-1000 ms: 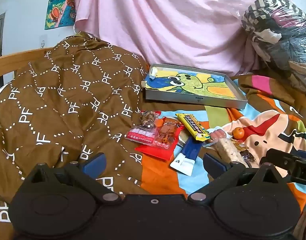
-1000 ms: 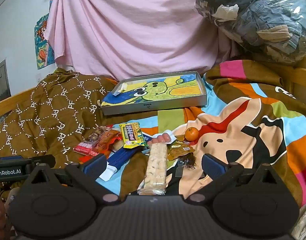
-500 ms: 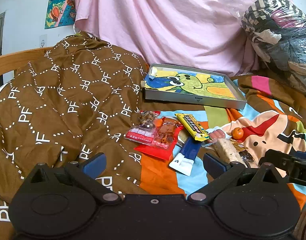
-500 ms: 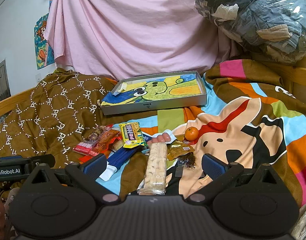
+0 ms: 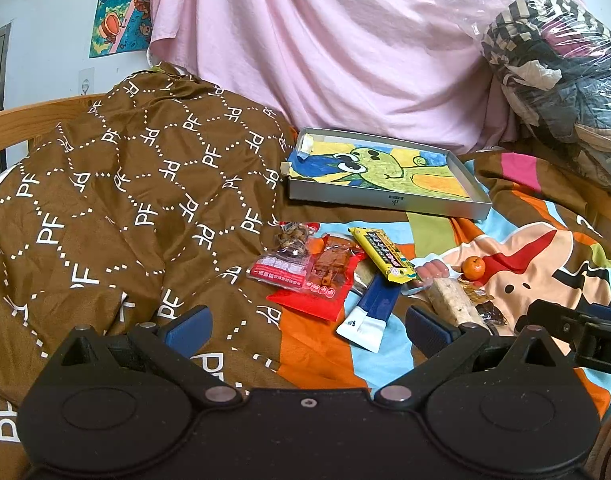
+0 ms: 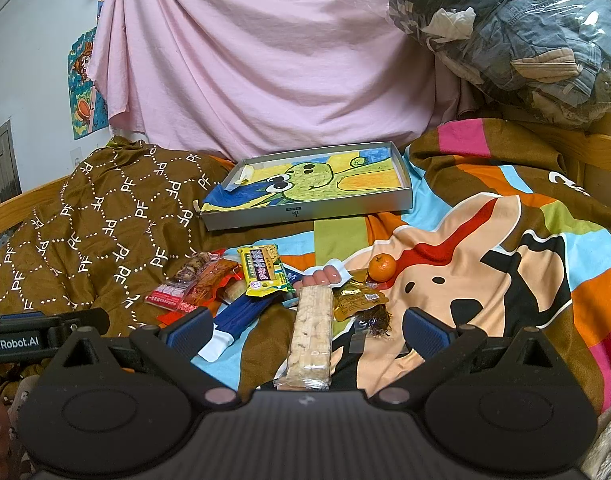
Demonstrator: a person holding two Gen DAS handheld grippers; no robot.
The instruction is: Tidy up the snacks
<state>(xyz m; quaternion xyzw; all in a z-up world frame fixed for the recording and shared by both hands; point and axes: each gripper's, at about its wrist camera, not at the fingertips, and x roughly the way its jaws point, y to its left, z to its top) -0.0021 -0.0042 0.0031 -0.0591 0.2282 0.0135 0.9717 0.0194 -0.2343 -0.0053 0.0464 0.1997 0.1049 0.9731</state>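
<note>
A heap of snacks lies on the colourful bedspread: a red packet (image 5: 319, 276), a yellow bar (image 5: 381, 254) (image 6: 263, 270), a blue-and-white pouch (image 5: 371, 310) (image 6: 235, 322), a long rice-crisp bar (image 6: 311, 336) (image 5: 451, 306), a brown-yellow packet (image 6: 357, 298) and a small orange (image 6: 382, 267) (image 5: 473, 267). Behind them sits a shallow grey box (image 5: 385, 200) (image 6: 305, 212) lined with a cartoon drawing. My left gripper (image 5: 305, 326) is open, short of the red packet. My right gripper (image 6: 305, 332) is open, with the rice-crisp bar lying between its fingers, untouched.
A brown patterned quilt (image 5: 125, 200) is bunched up on the left. A pink sheet (image 6: 265, 60) hangs behind, and a plastic-wrapped bundle of clothes (image 6: 513, 32) is at the back right. A wooden bed rail (image 5: 21, 120) runs along the left.
</note>
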